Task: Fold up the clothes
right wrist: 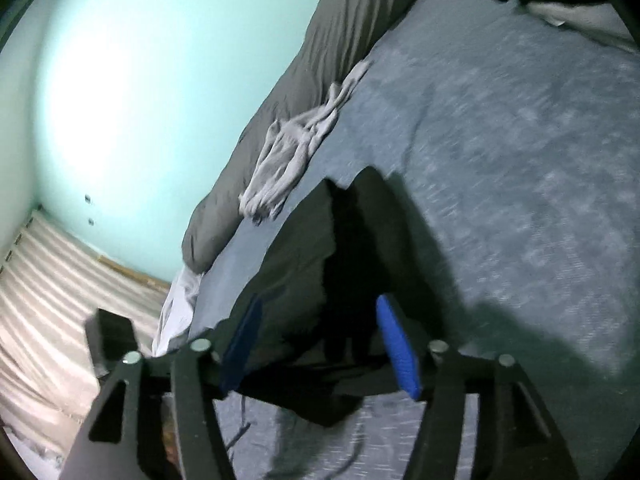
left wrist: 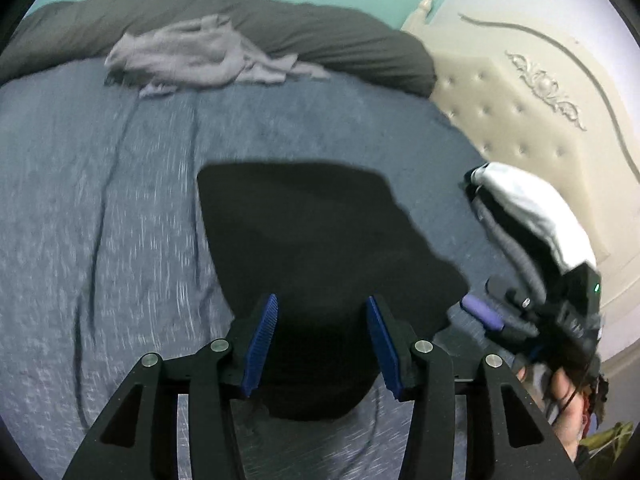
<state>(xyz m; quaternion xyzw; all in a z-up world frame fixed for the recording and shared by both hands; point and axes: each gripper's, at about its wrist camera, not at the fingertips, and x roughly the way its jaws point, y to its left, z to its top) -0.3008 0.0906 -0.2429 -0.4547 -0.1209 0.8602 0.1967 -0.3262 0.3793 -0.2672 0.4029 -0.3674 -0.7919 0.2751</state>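
1. A black garment (left wrist: pixel 320 240) lay flat on the blue-grey bedsheet (left wrist: pixel 100 220), near the front edge of the bed and directly ahead of both grippers.
2. The left gripper (left wrist: pixel 322 344) hovered over the near end of the black garment with its jaws spread wide — the blue pads (left wrist: pixel 262 344) stood well apart and nothing was between them but the cloth lying below.
3. The right gripper (right wrist: pixel 320 348) also had its jaws wide apart, poised over the black garment (right wrist: pixel 304 248); whether its pads (right wrist: pixel 400 352) touched the cloth could not be told.
4. In the left wrist view the right gripper (left wrist: pixel 480 312) appeared at the right side, low over the sheet just beside the garment's edge.
5. A crumpled light-grey garment (left wrist: pixel 200 56) lay at the far side of the sheet, resting against a rolled dark-grey duvet (left wrist: pixel 320 28).
6. A small stack of folded clothes (left wrist: pixel 528 216) — white on top — sat near the cream tufted headboard (left wrist: pixel 540 100).
7. A teal wall (right wrist: pixel 120 100) stood behind the bed.
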